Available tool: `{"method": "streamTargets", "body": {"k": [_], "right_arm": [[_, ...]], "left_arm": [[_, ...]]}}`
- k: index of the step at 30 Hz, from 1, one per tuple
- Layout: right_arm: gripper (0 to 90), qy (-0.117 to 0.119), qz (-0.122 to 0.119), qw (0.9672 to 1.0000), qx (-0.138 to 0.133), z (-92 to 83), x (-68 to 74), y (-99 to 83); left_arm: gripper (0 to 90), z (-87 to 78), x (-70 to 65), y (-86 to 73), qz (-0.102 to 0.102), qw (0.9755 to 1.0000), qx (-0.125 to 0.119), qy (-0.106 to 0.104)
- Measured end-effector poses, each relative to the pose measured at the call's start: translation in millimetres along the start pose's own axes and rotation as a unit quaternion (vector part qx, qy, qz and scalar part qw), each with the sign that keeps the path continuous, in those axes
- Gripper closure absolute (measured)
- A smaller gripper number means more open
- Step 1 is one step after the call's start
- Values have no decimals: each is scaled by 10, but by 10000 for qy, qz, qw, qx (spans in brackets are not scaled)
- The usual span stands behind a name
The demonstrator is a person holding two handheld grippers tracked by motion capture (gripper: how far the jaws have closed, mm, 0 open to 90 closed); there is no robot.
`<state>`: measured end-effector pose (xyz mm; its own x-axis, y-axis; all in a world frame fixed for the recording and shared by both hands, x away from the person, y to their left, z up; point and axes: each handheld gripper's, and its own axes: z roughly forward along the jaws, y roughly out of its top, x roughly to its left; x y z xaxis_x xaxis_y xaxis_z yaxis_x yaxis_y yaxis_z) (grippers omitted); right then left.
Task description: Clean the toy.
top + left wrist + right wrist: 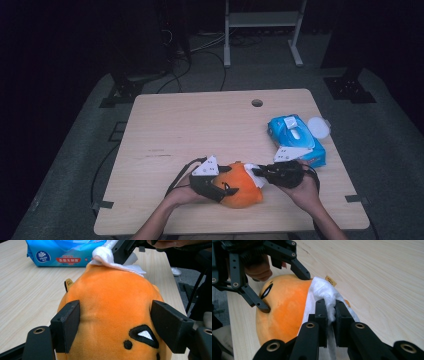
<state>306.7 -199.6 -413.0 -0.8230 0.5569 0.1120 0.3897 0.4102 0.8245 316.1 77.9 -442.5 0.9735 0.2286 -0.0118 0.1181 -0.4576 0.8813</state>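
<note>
Plush orange toy (pixel 110 305), round and velvety, under a crumpled white wipe (pixel 324 293).

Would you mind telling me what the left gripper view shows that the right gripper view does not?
The left gripper view alone shows the blue wipes pack and the toy's black-and-white eye patch between the left gripper jaws. The right gripper view alone shows the right gripper pinching the white wipe from close up. Both share the orange plush toy, the wipe lying on it, and the wooden table.
</note>
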Motion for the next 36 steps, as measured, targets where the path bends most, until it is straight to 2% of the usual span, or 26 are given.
{"method": "streamTargets", "body": {"k": [4,7,9,12,15,18,21,23,26,28,33,36], "right_arm": [[821,21,103,9999,79,-2,-49,-44],[820,-87,170,9995,234,-14,-108,-111],[820,-89,201,9996,157,-38,-111,-102],[820,-11,116,9999,-37,-52,-47,-12],[820,-47,-15,10000,69,-1,6,18],[818,-23,74,9999,142,2,-51,-37],[818,-196,184,9993,247,-29,-123,-116],[819,-169,240,9995,153,-47,-137,-112],[818,-167,144,9998,-11,-41,-81,-7],[818,-186,64,9998,8,-6,-60,24],[818,-210,258,9993,198,-3,-170,-87],[818,-197,334,9992,61,-67,-179,-87]], "left_arm": [[250,-9,14,-19,-37,10000,-36,-35],[250,-12,12,-19,-18,10000,-28,-25],[250,-4,0,-11,24,10000,-23,-27],[250,1,-16,-6,95,9999,-5,-42],[250,-4,-16,-9,78,10000,4,-43],[250,-4,-10,-14,57,10000,-20,-46],[249,-8,-8,-17,66,10000,-27,-59],[249,-1,-20,-4,133,9999,14,-55],[249,14,-52,10,215,9997,45,-65],[249,8,-53,8,205,9998,52,-58],[249,5,-51,3,222,9997,44,-75],[249,16,-63,8,276,9996,26,-93]]}}
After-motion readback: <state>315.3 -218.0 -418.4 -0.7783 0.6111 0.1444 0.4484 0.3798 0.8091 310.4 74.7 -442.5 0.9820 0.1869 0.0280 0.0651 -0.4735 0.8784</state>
